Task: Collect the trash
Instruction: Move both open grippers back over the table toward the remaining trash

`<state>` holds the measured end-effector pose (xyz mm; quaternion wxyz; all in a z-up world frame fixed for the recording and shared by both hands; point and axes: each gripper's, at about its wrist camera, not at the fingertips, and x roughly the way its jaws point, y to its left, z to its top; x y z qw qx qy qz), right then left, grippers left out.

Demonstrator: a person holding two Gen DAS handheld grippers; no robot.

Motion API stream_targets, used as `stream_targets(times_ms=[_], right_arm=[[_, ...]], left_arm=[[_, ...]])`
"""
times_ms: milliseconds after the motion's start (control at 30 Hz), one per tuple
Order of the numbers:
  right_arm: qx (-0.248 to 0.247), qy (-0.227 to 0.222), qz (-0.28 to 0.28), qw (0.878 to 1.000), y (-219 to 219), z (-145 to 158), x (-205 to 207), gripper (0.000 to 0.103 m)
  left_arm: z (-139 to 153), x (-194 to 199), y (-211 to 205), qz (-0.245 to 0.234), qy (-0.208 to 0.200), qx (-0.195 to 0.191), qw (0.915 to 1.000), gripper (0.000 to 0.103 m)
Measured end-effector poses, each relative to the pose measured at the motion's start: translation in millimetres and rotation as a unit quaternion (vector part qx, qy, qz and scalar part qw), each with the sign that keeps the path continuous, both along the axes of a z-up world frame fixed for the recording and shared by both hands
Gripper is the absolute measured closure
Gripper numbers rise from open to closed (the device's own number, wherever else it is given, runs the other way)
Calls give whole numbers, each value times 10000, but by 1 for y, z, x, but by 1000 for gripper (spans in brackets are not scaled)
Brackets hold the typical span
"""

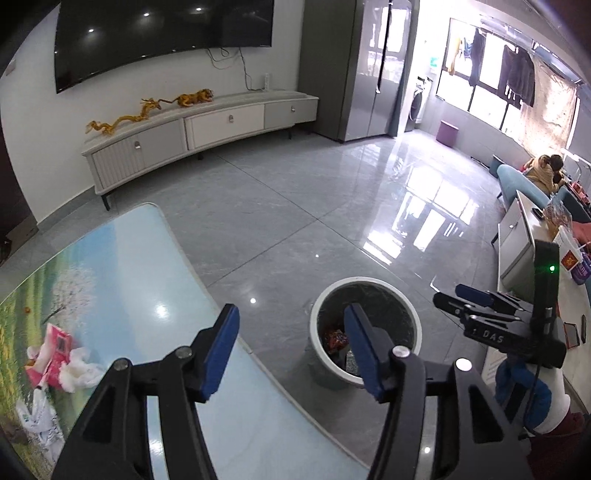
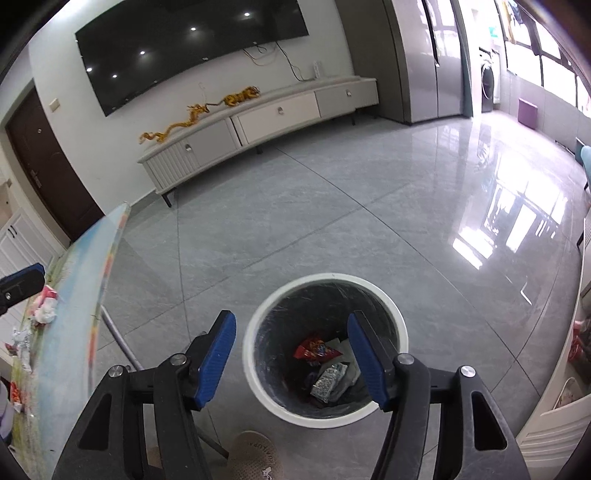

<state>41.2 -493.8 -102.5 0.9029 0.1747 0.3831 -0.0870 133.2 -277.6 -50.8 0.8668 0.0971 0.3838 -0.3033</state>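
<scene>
While both pairs of fingers stand parted with nothing between them, the right gripper (image 2: 291,354) hangs directly over the trash bin (image 2: 258,384), whose open mouth faces straight up; inside it lie a red snack wrapper (image 2: 314,349) and a silvery packet (image 2: 328,380). In the left wrist view the left gripper (image 1: 291,350) straddles the edge of the counter (image 1: 122,258), its left finger over the glossy printed top and its right finger over the bin (image 1: 317,354) on the floor at about 1 o'clock. The trash left to collect lies on the counter at roughly 9 o'clock from the left fingers: a pink wrapper (image 1: 51,350) touching a crumpled white tissue (image 1: 79,369), and nearer the lens, at about 8 o'clock, a clear plastic bag (image 1: 40,424). The pink wrapper's long axis appears to run from 7 to 1 o'clock; the tissue is a shapeless wad with no clear axis. The left hand is judged the nearer to this pile, so the coming move probably turns on swinging those fingers leftward across the counter. Farther off stand a TV cabinet (image 1: 207,129) and a wall-mounted television (image 1: 162,33).
</scene>
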Motion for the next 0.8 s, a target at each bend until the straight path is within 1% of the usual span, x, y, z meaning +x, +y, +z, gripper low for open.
stream_targets(times_ms=[233,400,500,600,800], right_arm=[[-125,-423,276,9986,40,43,-7,40],[-207,-677,482,9963,70,69,-7,40],[-253,-795,596,9947,87,83,-9,40],[-296,-892,727,9929,104,95,-8,40],[-394,-991,952,9897,134,110,-10,40]], left_arm=[[27,-26,78,491,-591,-173,9969,45],[36,-43,133,835,-756,-220,9934,45],[40,-51,169,1132,-898,-173,9894,45],[44,-56,209,1425,-905,-254,9853,45],[47,-70,284,1968,-1065,-205,9744,45]])
